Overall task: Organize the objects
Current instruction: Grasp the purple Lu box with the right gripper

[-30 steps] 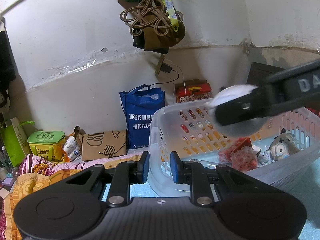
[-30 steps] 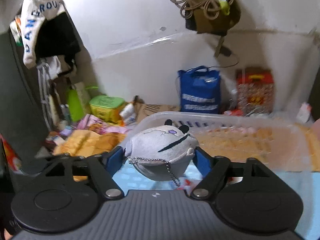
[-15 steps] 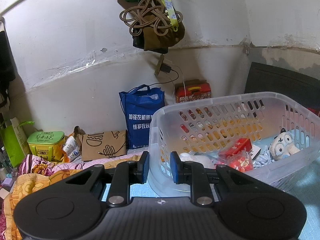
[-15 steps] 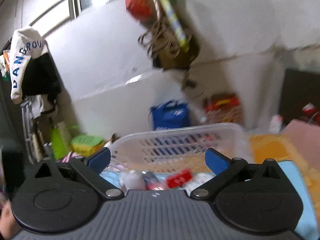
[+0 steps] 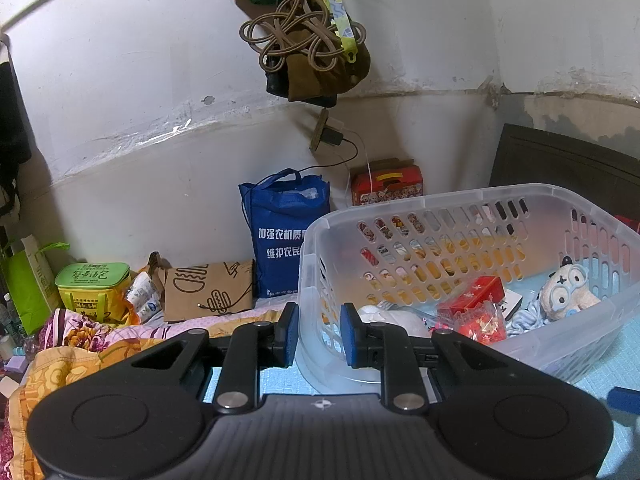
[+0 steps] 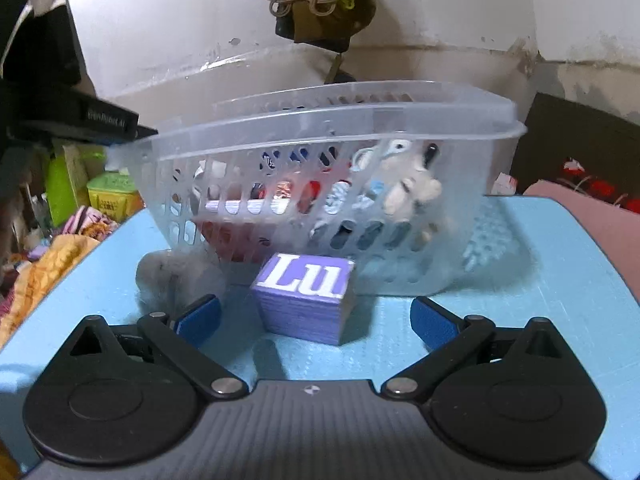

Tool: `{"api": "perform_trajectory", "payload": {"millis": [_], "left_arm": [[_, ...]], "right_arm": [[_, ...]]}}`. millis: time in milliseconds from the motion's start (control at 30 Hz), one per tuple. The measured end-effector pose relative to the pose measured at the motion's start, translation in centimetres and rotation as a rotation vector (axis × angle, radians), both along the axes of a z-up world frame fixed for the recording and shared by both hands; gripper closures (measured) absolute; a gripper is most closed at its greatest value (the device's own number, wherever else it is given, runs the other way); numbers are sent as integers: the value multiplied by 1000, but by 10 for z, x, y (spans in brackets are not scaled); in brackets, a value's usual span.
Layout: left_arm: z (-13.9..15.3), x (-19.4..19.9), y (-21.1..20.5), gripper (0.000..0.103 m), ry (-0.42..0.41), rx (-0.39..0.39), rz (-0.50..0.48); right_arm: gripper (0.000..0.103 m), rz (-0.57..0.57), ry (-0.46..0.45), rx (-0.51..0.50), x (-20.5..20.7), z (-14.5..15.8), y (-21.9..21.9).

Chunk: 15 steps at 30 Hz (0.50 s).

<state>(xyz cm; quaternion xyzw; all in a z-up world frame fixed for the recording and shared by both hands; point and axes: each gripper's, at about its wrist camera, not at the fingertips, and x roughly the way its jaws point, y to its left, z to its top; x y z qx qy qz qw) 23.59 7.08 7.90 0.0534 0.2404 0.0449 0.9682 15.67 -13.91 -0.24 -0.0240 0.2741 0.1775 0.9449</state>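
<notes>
A: The right gripper (image 6: pixel 316 320) is spread wide and empty, with the purple box (image 6: pixel 306 300) on the blue mat between its fingers, just before the basket (image 6: pixel 360 120).

B: Closing off-centre could shove it away. The left gripper (image 5: pixel 319 334) is pressed nearly together, empty.

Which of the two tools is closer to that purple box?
Right. The right tool frames the purple box between open jaws; the left tool sits shut at the basket.

blue bag (image 5: pixel 282 236): against wall, beyond fingers | red box (image 5: pixel 386 180): right of bag | green tin (image 5: pixel 93 286): far left | brown paper bag (image 5: pixel 208 290): between tin and blue bag | cord bundle (image 5: pixel 304 36): hanging above
</notes>
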Motion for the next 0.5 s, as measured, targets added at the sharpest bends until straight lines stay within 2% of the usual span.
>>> {"api": "perform_trajectory", "payload": {"millis": [300,500], "left_arm": [[0,0,2,77,-3,-2,-4],[0,1,2,77,-2,-2,-4]], "right_arm": [[0,-44,-14,-33,4,-7,10],[3,-62,-14,-18,9,-7,8]]}}
